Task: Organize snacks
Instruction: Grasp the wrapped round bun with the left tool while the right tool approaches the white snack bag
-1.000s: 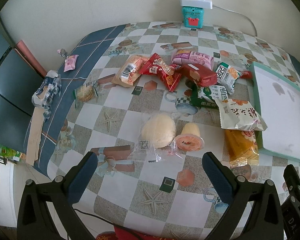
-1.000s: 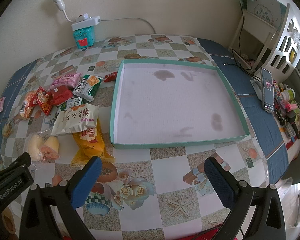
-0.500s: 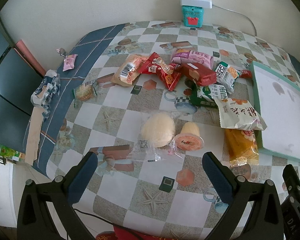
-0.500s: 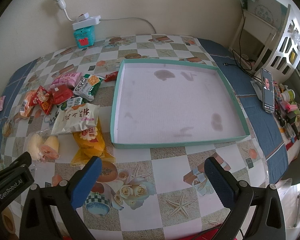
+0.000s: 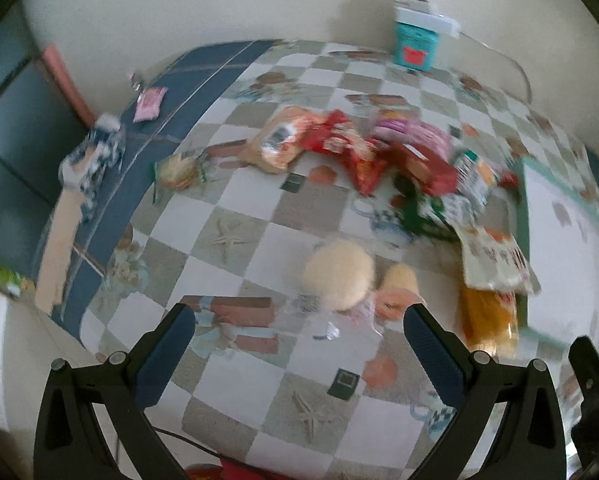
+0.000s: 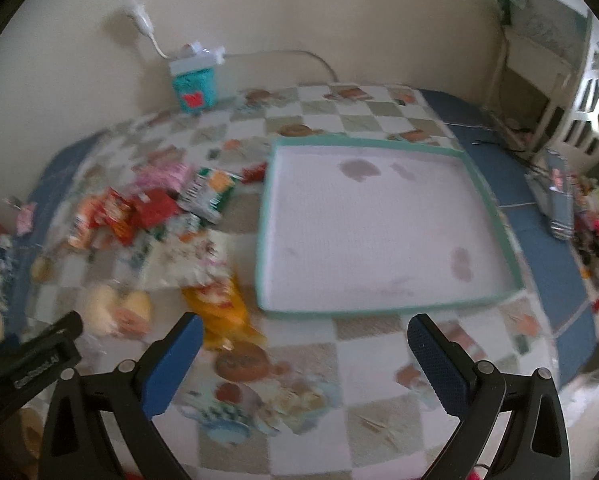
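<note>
I am holding my left tongs (image 5: 299, 344) wide apart with nothing between them, low in the frame over the checkered desk (image 5: 259, 216), and my right tongs (image 6: 305, 354) are likewise spread and gripping nothing. Both views are smearing with blur, so the printing on the packets is staying unreadable. In the left view a pale round bun (image 5: 338, 274) in clear wrap is lying just above the gap of my tongs, touching a small orange-topped cup (image 5: 397, 292) on its right. Across the middle and upper right a heap of snack packets (image 5: 379, 152) is overlapping, red, pink and green running together so that I cannot tell where one ends. An orange packet (image 5: 485, 320) is sitting partly under a white one (image 5: 495, 260). The teal-rimmed tray (image 6: 479, 188) is filling the centre right of the right view, bare inside except for faint stains; in the left view it is cut off at the right edge. A teal box (image 6: 193, 86) is standing against the wall at upper left.
</note>
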The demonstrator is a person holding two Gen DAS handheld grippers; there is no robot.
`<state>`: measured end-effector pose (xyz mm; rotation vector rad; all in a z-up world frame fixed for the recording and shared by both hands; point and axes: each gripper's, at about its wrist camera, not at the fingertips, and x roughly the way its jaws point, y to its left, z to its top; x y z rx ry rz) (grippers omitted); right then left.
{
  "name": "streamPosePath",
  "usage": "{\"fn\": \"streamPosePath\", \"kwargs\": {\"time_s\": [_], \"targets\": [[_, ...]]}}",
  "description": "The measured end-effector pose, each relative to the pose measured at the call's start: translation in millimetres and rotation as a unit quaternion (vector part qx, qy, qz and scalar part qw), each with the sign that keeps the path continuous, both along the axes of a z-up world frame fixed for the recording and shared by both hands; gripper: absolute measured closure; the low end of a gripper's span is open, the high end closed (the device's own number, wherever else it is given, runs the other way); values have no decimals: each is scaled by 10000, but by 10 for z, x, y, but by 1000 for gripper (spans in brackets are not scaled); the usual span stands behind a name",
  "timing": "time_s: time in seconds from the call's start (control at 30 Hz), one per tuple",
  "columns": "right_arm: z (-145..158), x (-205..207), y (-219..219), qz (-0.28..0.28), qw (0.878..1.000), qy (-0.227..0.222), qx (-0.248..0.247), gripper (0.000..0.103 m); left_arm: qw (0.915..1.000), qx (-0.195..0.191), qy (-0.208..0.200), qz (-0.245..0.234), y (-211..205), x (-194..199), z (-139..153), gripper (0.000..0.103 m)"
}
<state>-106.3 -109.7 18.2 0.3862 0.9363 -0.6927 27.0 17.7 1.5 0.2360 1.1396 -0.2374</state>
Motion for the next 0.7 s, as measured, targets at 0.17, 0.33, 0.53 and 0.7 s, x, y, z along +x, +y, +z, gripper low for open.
{"fn": "streamPosePath", "kwargs": {"time_s": [0.17, 0.33, 0.53, 0.7], "targets": [[15, 221, -21, 288, 9956, -705, 539, 0, 9979, -433, 350, 325, 159, 236, -73, 0], [-139, 524, -12, 496, 9940, -322, 925, 0, 9948, -655, 692, 361, 148, 408, -206, 0], [-316, 762, -119, 548, 9876, 34, 1473, 0, 9925, -597, 1045, 229, 27, 521, -414, 0], [-434, 898, -94, 637, 9882, 236, 1371, 0, 9909, -540, 1228, 138, -78, 594, -556, 0]]}}
